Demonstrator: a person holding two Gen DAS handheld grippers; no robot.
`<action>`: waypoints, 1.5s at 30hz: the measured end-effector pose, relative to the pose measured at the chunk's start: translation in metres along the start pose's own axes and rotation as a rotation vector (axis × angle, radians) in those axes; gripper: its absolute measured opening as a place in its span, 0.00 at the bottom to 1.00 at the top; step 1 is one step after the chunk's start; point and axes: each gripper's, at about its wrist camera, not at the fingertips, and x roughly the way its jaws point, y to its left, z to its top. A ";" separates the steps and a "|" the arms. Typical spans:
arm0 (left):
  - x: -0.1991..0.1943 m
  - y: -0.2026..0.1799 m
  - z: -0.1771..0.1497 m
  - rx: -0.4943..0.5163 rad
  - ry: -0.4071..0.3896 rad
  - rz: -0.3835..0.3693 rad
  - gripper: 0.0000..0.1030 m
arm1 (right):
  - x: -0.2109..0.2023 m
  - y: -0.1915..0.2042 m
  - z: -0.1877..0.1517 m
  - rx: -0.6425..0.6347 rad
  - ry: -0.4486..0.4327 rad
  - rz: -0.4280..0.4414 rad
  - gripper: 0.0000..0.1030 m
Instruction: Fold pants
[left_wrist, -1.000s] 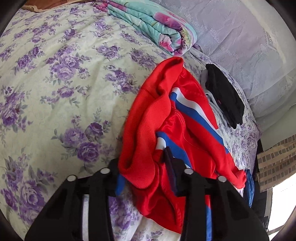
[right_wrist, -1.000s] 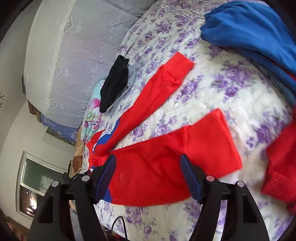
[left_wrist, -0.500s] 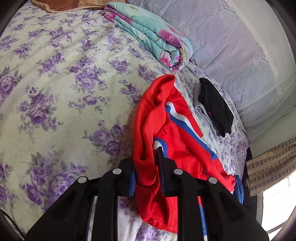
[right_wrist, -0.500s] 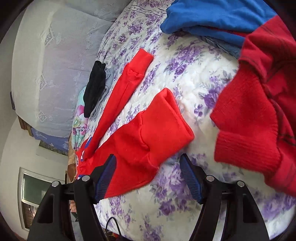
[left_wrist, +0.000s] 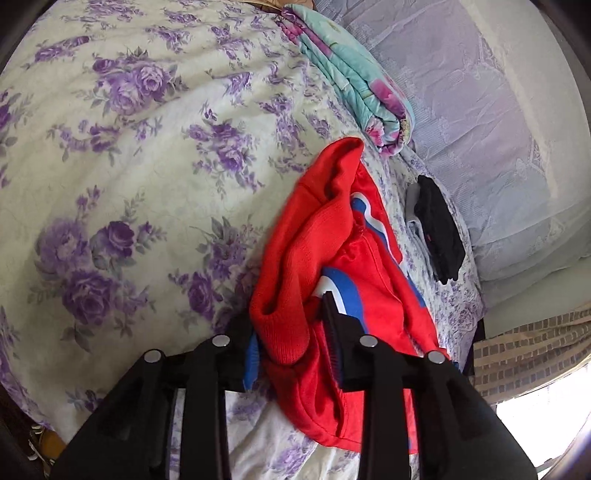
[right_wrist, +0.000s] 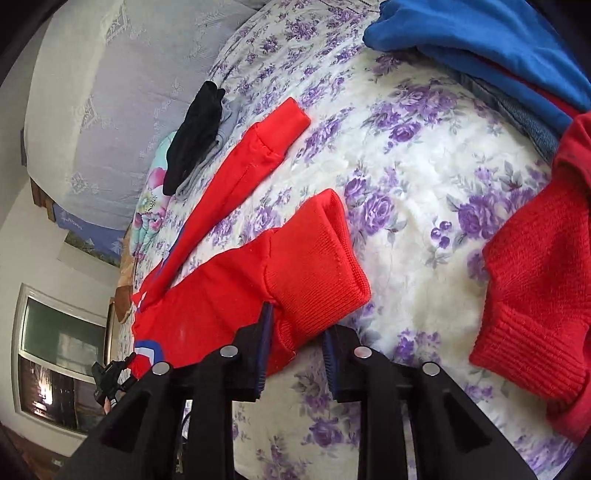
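— Where are the red track pants (left_wrist: 343, 280)?
— Across the floral bedspread (left_wrist: 129, 192). The left gripper (left_wrist: 291, 332) pinches the bunched waistband; the right gripper (right_wrist: 295, 332) clamps one ribbed cuff (right_wrist: 317, 254).

The left tongs (left_wrist: 291, 343) reach forward with both black fingers pressed against a bunched red fold lodged between them. The right tongs (right_wrist: 297, 354) point forward too, their fingers narrowed around a ribbed red cuff edge.
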 end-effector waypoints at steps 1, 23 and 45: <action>-0.008 0.000 0.001 0.006 -0.032 0.023 0.43 | -0.009 0.001 0.003 -0.001 -0.047 -0.005 0.50; 0.108 -0.103 0.095 0.228 0.072 0.185 0.64 | 0.113 0.009 0.191 0.003 -0.036 0.043 0.53; 0.115 -0.074 0.117 0.177 0.051 0.140 0.12 | 0.072 0.065 0.155 -0.212 -0.118 0.057 0.07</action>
